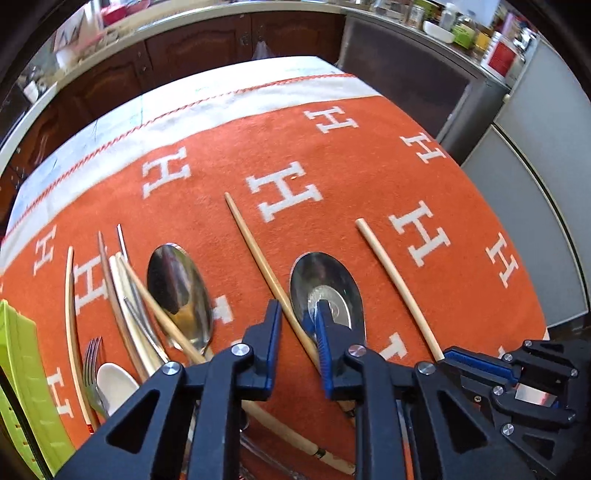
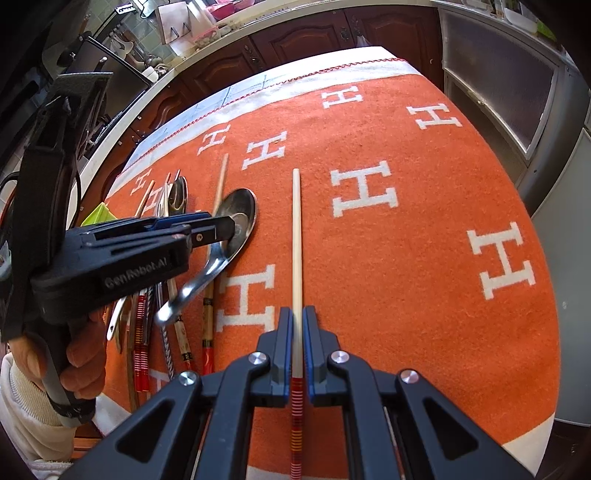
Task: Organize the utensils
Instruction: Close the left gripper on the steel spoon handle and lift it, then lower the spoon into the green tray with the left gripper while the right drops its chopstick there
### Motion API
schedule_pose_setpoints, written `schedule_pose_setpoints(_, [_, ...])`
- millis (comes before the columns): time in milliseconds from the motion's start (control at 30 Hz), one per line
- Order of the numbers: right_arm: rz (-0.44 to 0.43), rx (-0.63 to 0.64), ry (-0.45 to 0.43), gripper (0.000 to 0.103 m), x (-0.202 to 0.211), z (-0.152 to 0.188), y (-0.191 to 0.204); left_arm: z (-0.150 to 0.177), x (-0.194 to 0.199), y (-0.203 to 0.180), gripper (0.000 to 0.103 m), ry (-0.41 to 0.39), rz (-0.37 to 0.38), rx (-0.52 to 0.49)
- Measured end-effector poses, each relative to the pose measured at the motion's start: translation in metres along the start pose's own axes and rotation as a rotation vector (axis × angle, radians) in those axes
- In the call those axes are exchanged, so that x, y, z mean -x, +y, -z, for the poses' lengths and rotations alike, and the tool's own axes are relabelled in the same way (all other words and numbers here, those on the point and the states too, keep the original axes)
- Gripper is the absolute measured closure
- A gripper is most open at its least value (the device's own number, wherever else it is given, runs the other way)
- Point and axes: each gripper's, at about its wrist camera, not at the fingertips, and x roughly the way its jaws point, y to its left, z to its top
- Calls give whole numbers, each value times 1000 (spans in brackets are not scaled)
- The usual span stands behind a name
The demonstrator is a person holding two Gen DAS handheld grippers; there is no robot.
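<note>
My left gripper (image 1: 297,314) is open over a bamboo chopstick (image 1: 255,251), with one fingertip in the bowl of a steel spoon (image 1: 325,284); it also shows in the right wrist view (image 2: 223,229). My right gripper (image 2: 297,317) is shut on a pale chopstick with a red striped end (image 2: 296,236), which lies along the orange cloth (image 2: 406,258). That chopstick also shows in the left wrist view (image 1: 395,280), with the right gripper (image 1: 448,356) at its near end. A second spoon (image 1: 177,288), more chopsticks (image 1: 118,295) and a fork (image 1: 92,362) lie to the left.
A green basket (image 1: 22,369) stands at the table's left edge. The orange cloth (image 1: 332,155) with white H marks covers the table. Kitchen cabinets (image 1: 207,40) and a counter with jars (image 1: 461,26) stand behind; a grey fridge (image 1: 535,177) is at the right.
</note>
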Motion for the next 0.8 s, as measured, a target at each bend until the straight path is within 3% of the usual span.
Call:
schedule_pose_setpoints(200, [4,-3,-7,97,-1,0,1,6,3,-13,94,-42,-23,-59])
schedule_pose_setpoints(333, [-13,-35,0,97,0,0,-4,7,14,-2,103,-32,60,10])
schedule_pose_setpoints(600, [-37,-68,18,97,4,1,-2,25,40,16,103,-27,156,94])
schedule_pose_setpoints(800, [-101,-51,-12,97,23,1,18,46,80,34,103,-88,205,146])
